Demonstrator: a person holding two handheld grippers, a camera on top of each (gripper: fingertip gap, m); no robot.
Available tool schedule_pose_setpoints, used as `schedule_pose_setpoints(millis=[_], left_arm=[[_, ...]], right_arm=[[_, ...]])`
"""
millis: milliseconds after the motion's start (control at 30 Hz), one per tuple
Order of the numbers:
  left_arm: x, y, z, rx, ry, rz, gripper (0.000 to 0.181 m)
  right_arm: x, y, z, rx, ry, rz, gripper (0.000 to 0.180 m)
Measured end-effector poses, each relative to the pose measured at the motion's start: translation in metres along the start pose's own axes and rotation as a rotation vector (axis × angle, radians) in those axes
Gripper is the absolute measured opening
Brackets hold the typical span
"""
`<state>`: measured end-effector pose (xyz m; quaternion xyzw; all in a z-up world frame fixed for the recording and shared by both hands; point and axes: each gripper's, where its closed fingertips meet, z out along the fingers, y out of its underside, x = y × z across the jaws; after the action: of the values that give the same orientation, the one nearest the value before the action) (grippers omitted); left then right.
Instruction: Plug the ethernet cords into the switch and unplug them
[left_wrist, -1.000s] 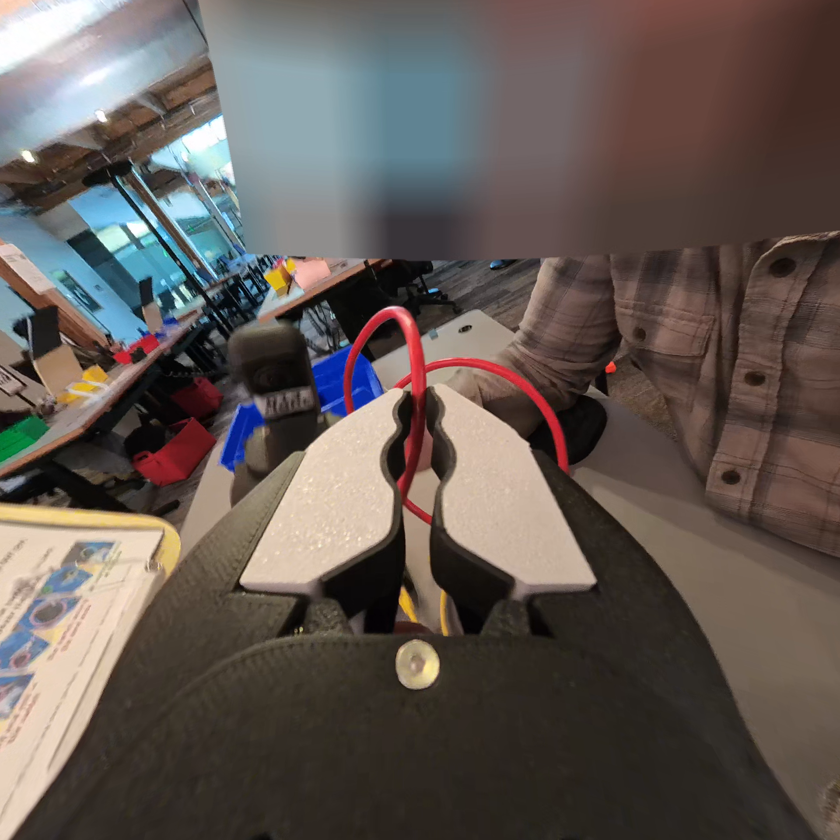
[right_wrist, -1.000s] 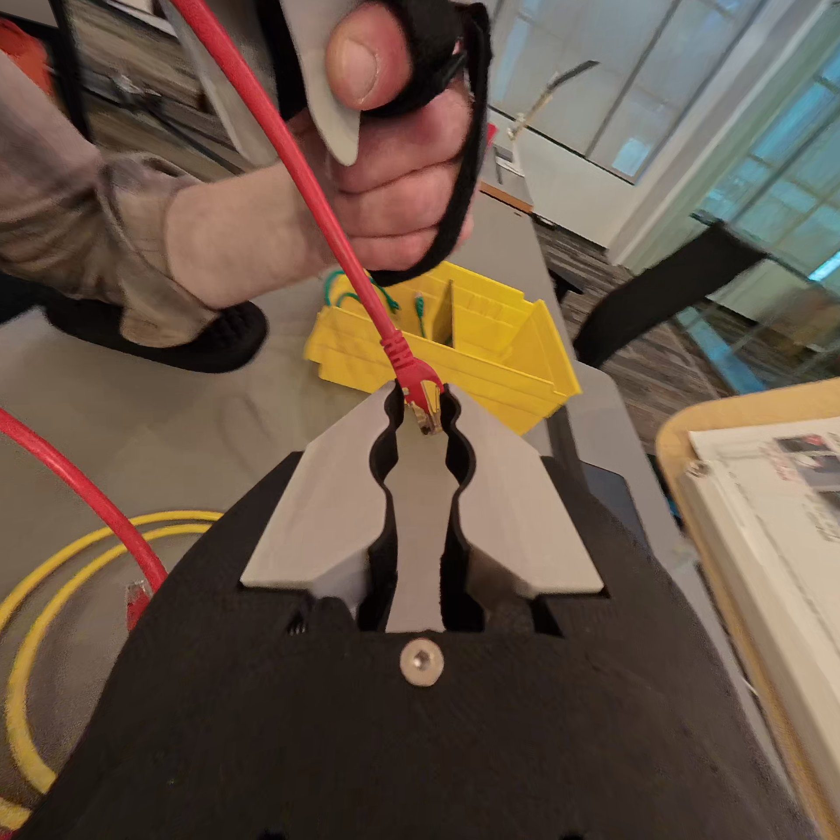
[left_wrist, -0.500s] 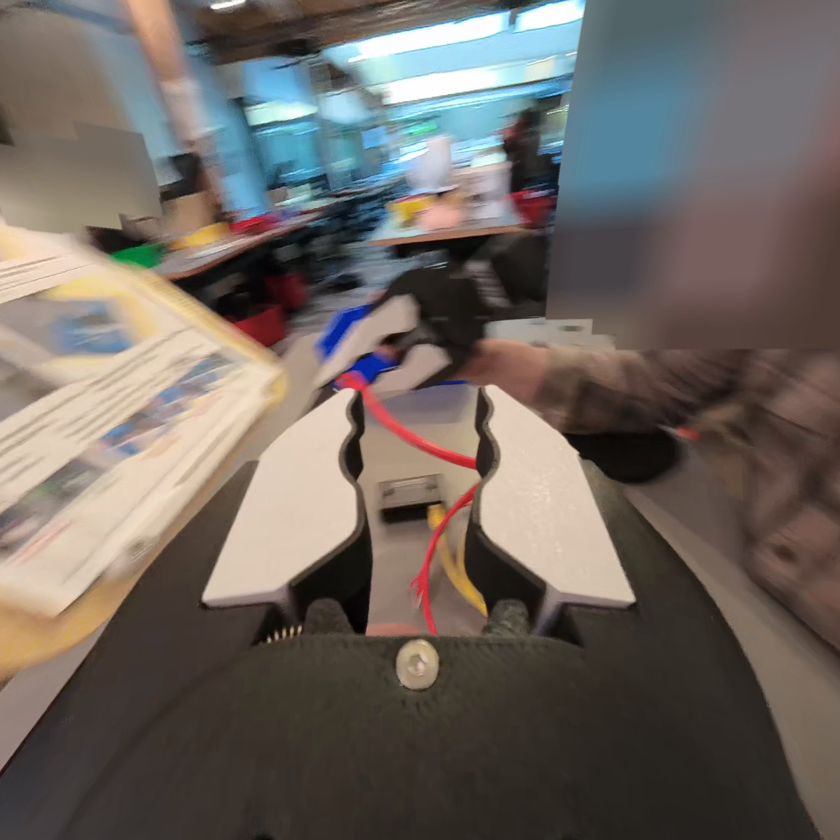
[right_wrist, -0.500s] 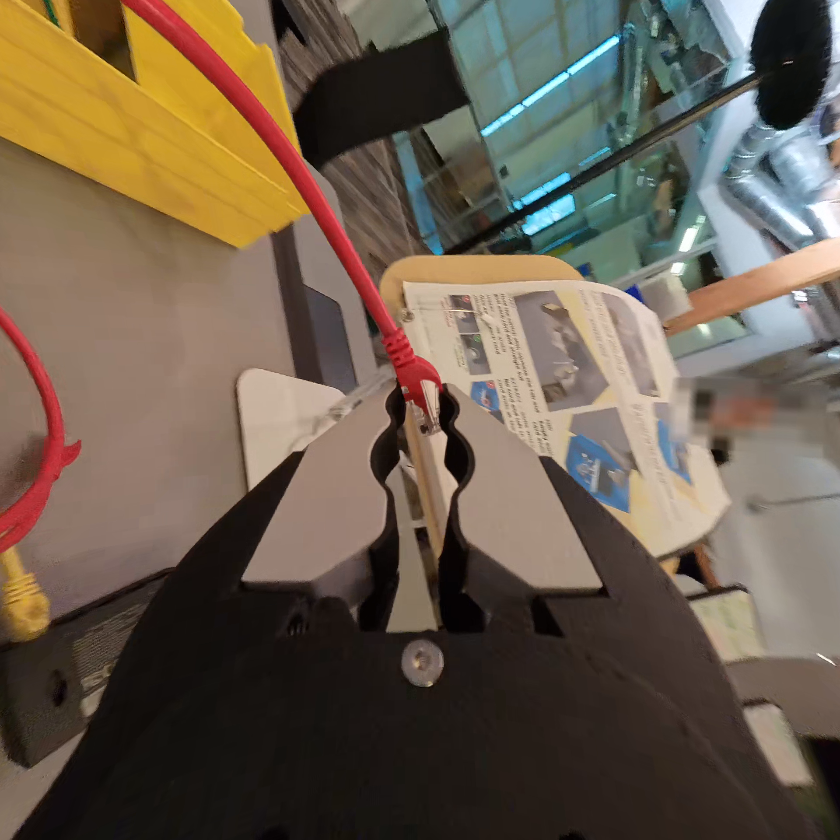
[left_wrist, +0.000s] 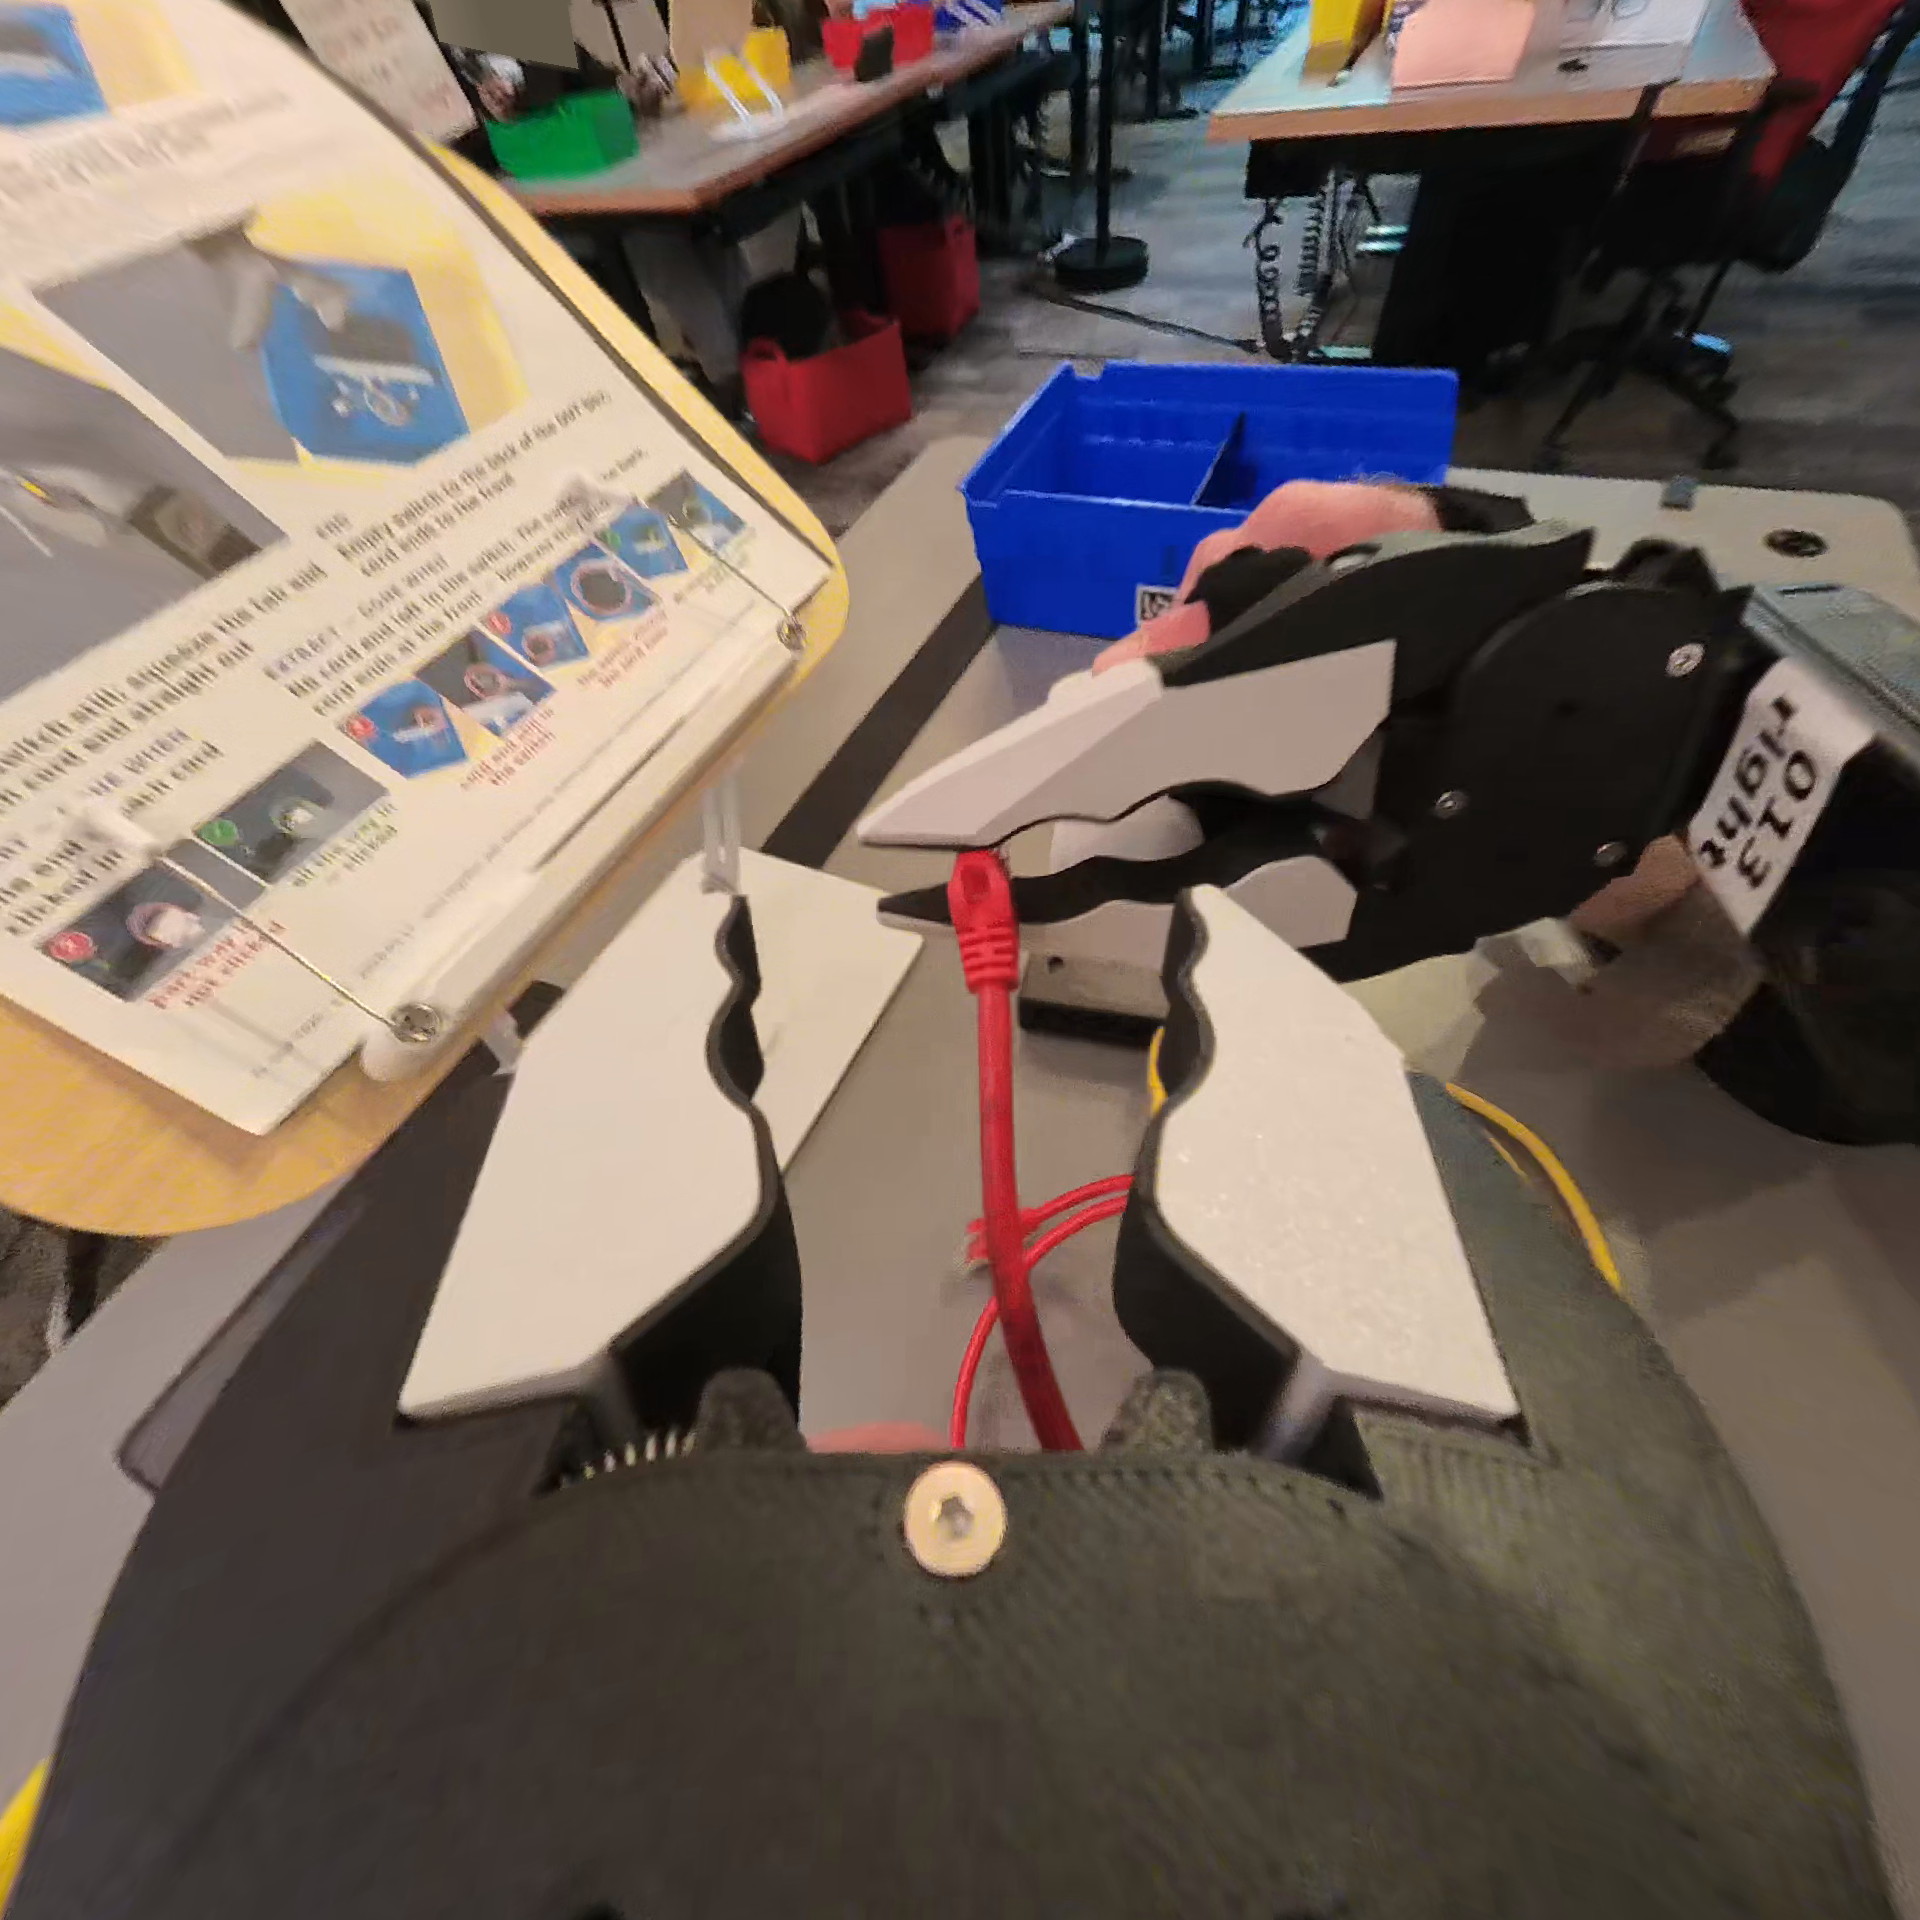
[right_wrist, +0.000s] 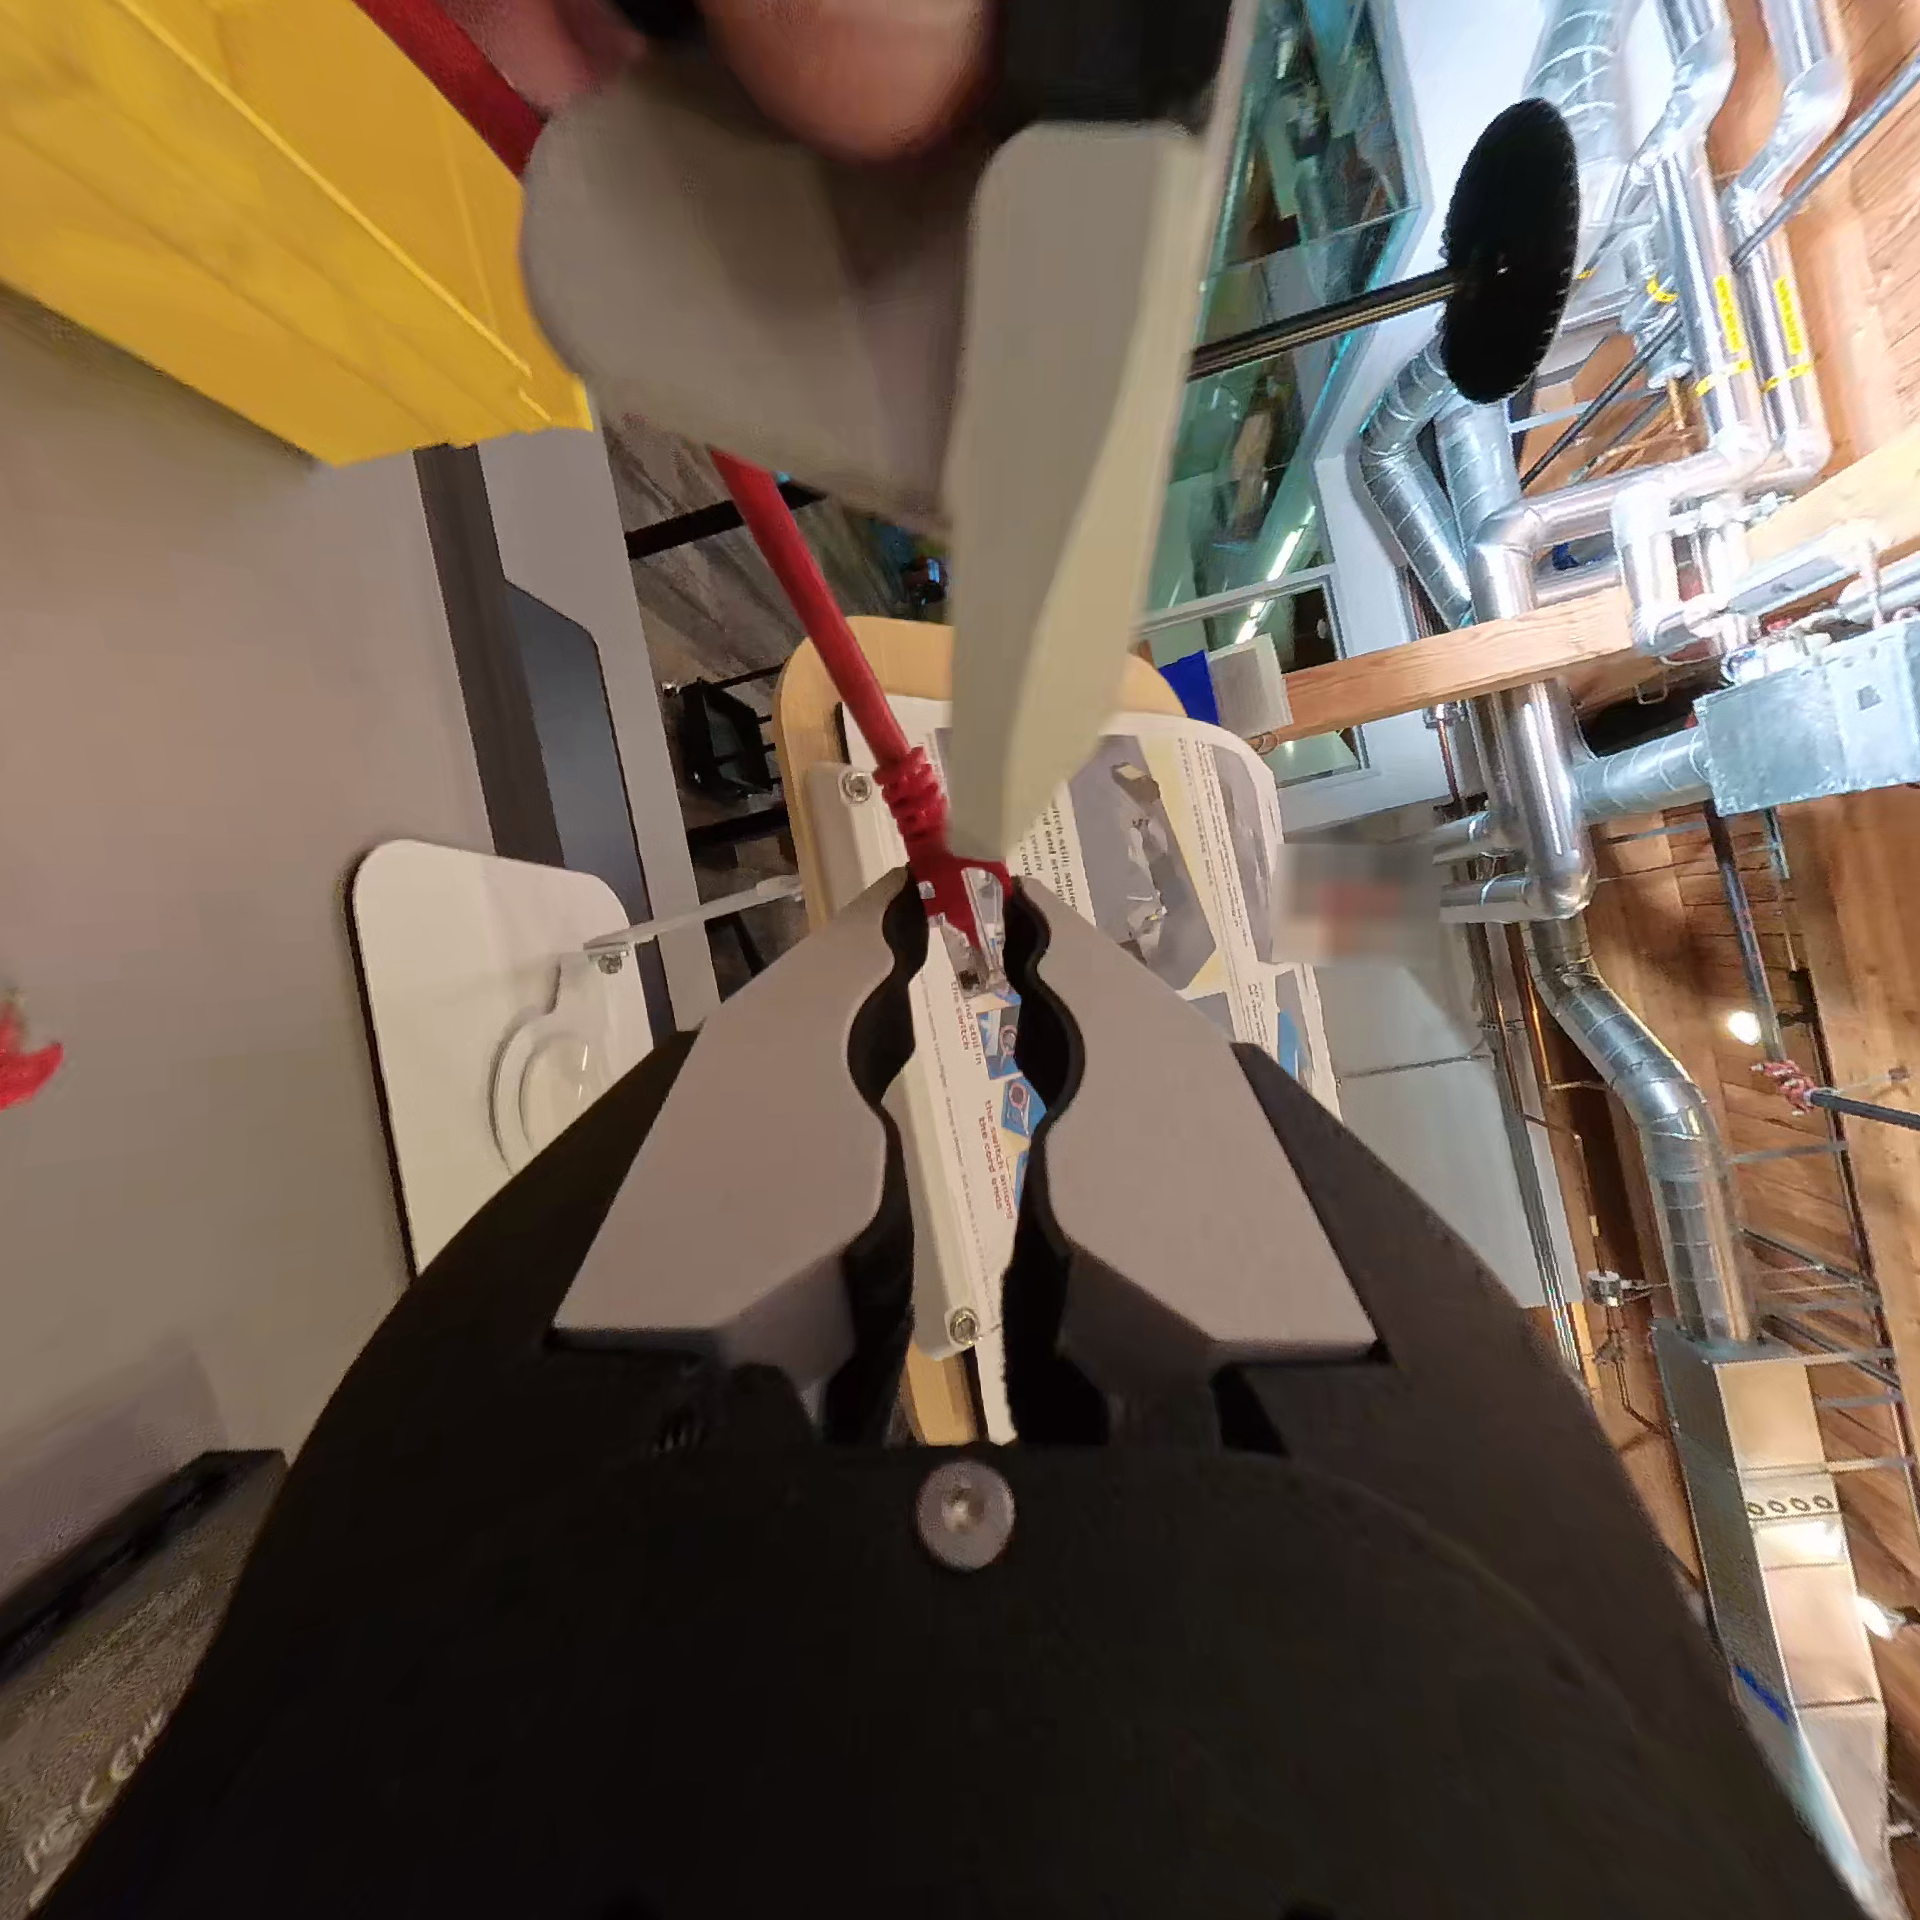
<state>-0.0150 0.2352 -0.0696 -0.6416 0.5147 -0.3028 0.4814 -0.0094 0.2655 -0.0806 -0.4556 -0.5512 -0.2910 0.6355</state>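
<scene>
The right tongs (right_wrist: 961, 914) are clamped on the red cord's plug (right_wrist: 971, 920) at their tips. The left tongs (left_wrist: 961, 997) stand apart, the red cord (left_wrist: 997, 1122) running between them above the tabletop (left_wrist: 1714, 1299).

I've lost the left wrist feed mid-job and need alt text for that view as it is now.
The left gripper is open, with the red ethernet cord running up between its jaws untouched. The right gripper, reaching in from the right, pinches the cord's plug at its jaw tips. An instruction sheet on a clipboard fills the left, with a blue bin behind.
</scene>
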Motion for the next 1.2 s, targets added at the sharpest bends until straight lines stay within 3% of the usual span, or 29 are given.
schedule_pose_setpoints(millis=[267, 467, 600, 867, 1200], left_arm=[[0.012, 0.020, 0.010, 0.040, 0.267, -0.144, 0.080], [0.001, -0.009, 0.024, 0.332, 0.238, -0.246, 0.053], [-0.008, -0.020, 0.023, 0.526, 0.204, -0.338, 0.041], [0.004, -0.026, 0.025, 0.492, 0.172, -0.240, 0.048], [0.001, -0.023, 0.027, 0.466, 0.114, -0.223, 0.019]], right_arm=[[0.025, 0.018, -0.003, -0.024, 0.071, 0.210, 0.011], [0.033, 0.038, -0.001, -0.005, 0.048, 0.489, 0.011], [0.028, 0.039, 0.002, -0.032, 0.054, 0.462, 0.011], [0.024, 0.030, 0.002, -0.043, 0.081, 0.328, 0.010], [0.025, 0.022, -0.001, -0.061, 0.116, 0.266, 0.010]])
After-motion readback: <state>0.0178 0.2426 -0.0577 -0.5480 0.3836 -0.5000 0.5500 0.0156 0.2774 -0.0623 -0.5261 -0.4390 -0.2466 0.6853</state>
